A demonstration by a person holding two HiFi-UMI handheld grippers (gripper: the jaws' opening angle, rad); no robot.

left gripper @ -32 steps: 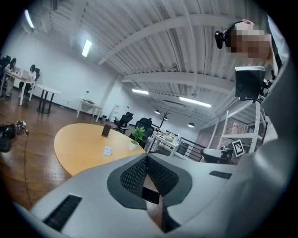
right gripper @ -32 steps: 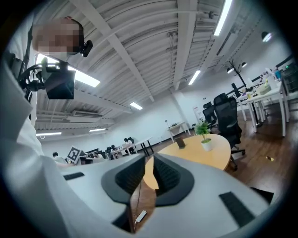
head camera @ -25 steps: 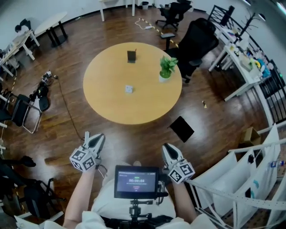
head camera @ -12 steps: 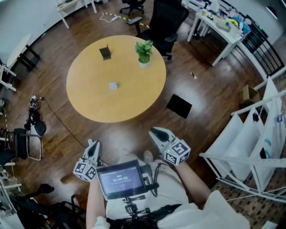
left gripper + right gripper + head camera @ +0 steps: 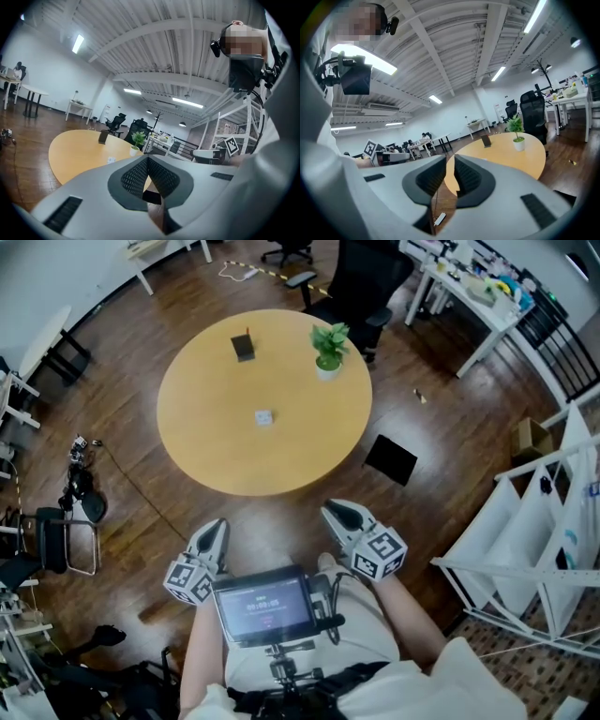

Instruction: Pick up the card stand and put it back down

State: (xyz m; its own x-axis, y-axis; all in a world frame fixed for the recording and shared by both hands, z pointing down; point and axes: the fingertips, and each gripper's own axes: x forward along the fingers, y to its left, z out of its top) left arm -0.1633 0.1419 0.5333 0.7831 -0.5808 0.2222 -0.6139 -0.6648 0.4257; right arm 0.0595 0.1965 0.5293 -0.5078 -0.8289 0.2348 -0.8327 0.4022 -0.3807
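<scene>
Two tongs are held low in front of the person, one in each hand, short of the round wooden surface [image 5: 281, 460] and over the brown floor. On the left tongs [image 5: 216, 529] the ribbed pads meet at the tips, closed on nothing. The right tongs [image 5: 336, 514] stand a slim crack apart, and only floor and the surface's edge show through the gap. Each carries one cube with square markers, and one small screen [image 5: 264, 604] sits between them at the person's chest. Three things stand on the surface. One is the card stand [image 5: 244, 346], dark and upright, near the far edge and well apart from both tongs. Another is a single potted plant [image 5: 328, 348] to its right. The third is a small pale object [image 5: 264, 416] near the middle. One black office chair [image 5: 361, 282] waits beyond the plant, and one flat black square [image 5: 390, 458] lies on the floor beside the surface's right edge.
</scene>
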